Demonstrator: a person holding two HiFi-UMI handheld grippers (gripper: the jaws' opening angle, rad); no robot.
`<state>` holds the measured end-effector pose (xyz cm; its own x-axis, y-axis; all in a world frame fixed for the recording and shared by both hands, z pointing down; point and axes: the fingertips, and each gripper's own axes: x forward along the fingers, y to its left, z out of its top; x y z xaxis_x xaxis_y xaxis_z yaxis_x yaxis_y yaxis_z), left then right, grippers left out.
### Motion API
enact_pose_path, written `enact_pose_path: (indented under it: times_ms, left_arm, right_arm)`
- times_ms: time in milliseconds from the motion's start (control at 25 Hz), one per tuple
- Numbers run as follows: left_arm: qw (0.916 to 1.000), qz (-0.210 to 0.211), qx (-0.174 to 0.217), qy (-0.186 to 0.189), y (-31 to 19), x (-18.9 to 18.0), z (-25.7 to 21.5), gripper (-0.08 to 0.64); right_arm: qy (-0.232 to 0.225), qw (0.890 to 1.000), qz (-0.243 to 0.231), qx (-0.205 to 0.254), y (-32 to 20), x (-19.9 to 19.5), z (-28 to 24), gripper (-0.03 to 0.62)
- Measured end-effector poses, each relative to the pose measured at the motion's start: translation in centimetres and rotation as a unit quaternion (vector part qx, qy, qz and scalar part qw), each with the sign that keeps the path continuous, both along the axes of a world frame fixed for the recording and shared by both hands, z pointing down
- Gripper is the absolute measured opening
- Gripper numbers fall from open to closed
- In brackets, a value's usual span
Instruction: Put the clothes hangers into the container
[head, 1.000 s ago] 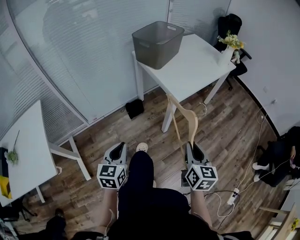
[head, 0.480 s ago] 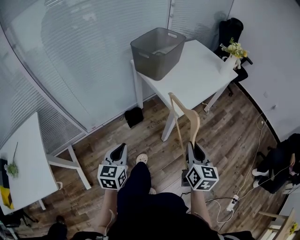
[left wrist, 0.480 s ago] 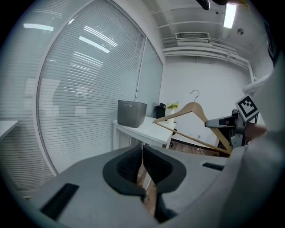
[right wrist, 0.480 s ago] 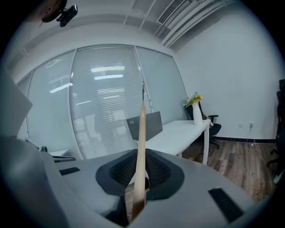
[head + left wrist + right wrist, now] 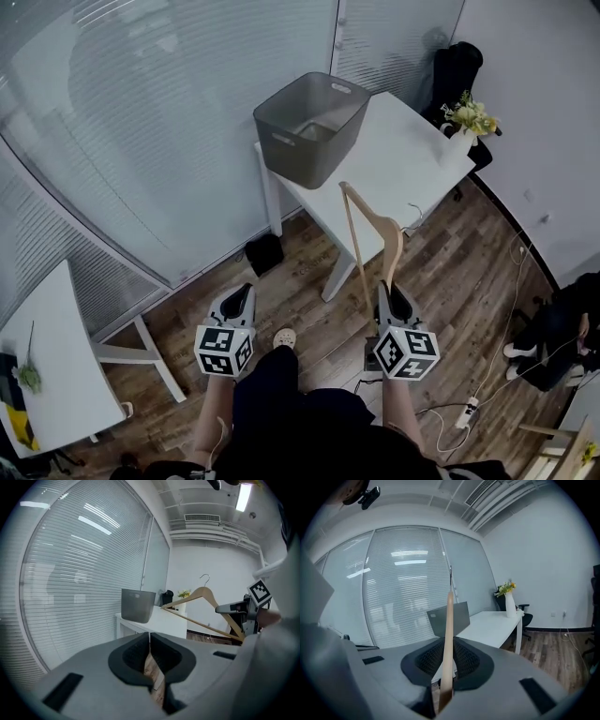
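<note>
Table (image 5: 412, 164): white, at 12 to 1 o'clock of the person in the head view; bears the container.
Container (image 5: 309, 117): grey open bin on the table's 10 o'clock corner, its mouth facing up.
Clothes hanger (image 5: 396, 246): wooden, off the table, reaching from the right gripper towards 12 o'clock, short of the bin.
Handling: judged light and stiff, with smooth wood that may pivot in a one-end grip. A hold nearer the neck would steady it.
Right gripper (image 5: 389, 289): jaws closed onto one shoulder tip of the hanger, where arm meets bar.
Left gripper (image 5: 242, 292): jaws together with only a slit between them, nothing held; at 9 o'clock of the right gripper.
Left gripper view: alone shows the hanger (image 5: 201, 595) side-on, with its metal hook on top and the clamped corner.
Right gripper view: shows the hanger (image 5: 447, 644) edge-on between the pads, in line with the container (image 5: 449, 618). The thin line above is probably the hook.
</note>
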<state>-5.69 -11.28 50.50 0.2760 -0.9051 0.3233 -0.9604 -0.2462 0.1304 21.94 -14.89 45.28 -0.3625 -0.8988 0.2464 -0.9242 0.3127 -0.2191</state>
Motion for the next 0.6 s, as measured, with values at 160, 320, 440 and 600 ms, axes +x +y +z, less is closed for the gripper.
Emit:
enact_pose_path:
  times_ms: [160,320,440,600]
  left_arm:
    - [1.0000,0.008,0.000,0.002,-2.3,-0.5,-0.3,0.018]
    - [0.9999,0.010,0.000,0.002,-4.4,-1.5,-0.3,0.018]
    - [0.9999,0.011,0.000,0.001,-5.9,-2.1,-0.2,0.018]
    - [0.9998,0.017,-0.001,0.002,-7.7,-2.6,-0.1,0.018]
  right_arm:
    - [0.000,1.000,0.010,-0.002,-1.9,-0.4,-0.3,0.071]
    - [0.003,1.000,0.022,-0.001,-3.7,-0.6,-0.4,0.071]
    - [0.003,1.000,0.029,-0.002,-5.2,-0.8,-0.3,0.071]
    - [0.004,0.999,0.040,-0.001,-7.0,-1.0,-0.3,0.071]
